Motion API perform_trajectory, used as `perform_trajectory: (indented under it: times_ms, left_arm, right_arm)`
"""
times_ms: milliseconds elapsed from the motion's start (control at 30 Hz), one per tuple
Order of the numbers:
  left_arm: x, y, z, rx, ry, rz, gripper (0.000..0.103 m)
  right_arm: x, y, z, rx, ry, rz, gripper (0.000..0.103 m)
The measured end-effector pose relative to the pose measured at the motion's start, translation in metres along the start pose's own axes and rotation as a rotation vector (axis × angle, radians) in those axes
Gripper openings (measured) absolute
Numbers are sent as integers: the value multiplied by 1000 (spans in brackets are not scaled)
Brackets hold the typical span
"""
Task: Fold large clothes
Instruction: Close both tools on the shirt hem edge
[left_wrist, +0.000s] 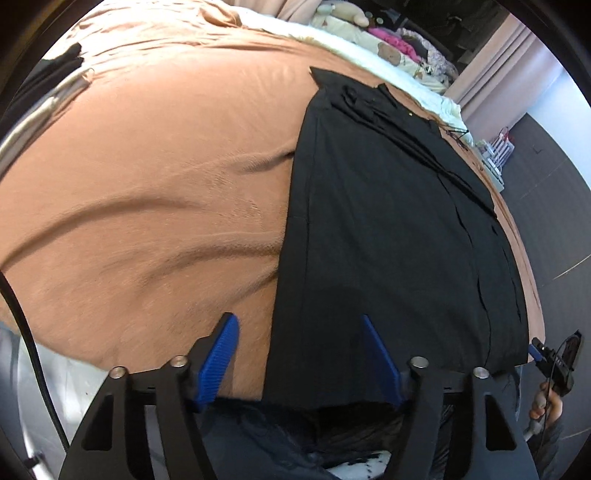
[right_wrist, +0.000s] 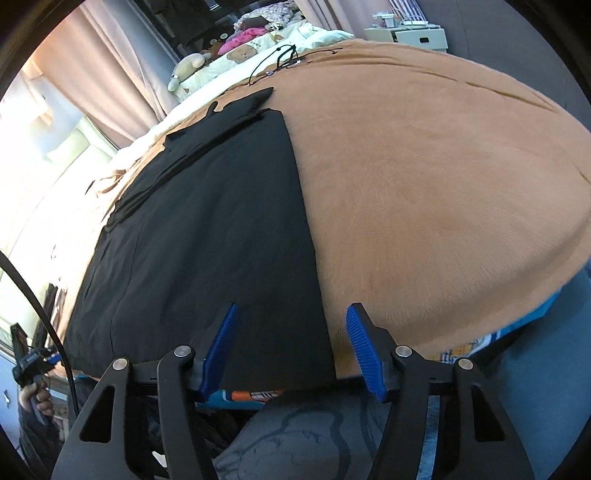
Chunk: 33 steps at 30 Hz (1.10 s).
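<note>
The black garment (left_wrist: 388, 229) lies flat on the brown bed cover (left_wrist: 147, 206), sides apparently folded in, lengthwise fold left. Left gripper (left_wrist: 299, 354) and right gripper (right_wrist: 290, 347), part-open and empty, straddle its 6 o'clock corners.

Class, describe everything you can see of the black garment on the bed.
The black garment is a large, plain, matte cloth piece, already folded into a long strip with straight side edges and layered folds and a pointed flap at its far end. It lies flat on the brown blanket, its near edge at the bed's edge. Neither gripper's pads press on it.
</note>
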<state>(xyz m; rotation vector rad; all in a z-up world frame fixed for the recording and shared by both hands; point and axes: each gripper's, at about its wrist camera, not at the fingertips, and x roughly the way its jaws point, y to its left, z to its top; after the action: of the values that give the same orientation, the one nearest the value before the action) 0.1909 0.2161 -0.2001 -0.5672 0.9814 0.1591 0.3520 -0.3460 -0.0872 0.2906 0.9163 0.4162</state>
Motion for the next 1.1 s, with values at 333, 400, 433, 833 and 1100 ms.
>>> perform_trajectory:
  times_ms: [333,400,433,833,1100]
  left_arm:
    - [13,-4,6,-8,64,-73,57]
    - [12,-2,4,-35,78,-119,54]
    - [11,0,2,-47,81,-134,53]
    - [14,15,9,-122,73,-227,48]
    - [11,17,2,-124,74,-198,21]
  right_arm:
    - [14,-46,6,115,31,185,48]
    - [11,-58,-1,145,42,249,47]
    - [10,-62,-5,155,50,281,46]
    - [-5,-103,-40,255,5,461,43]
    - [3,-97,-50,301,-1,300,19]
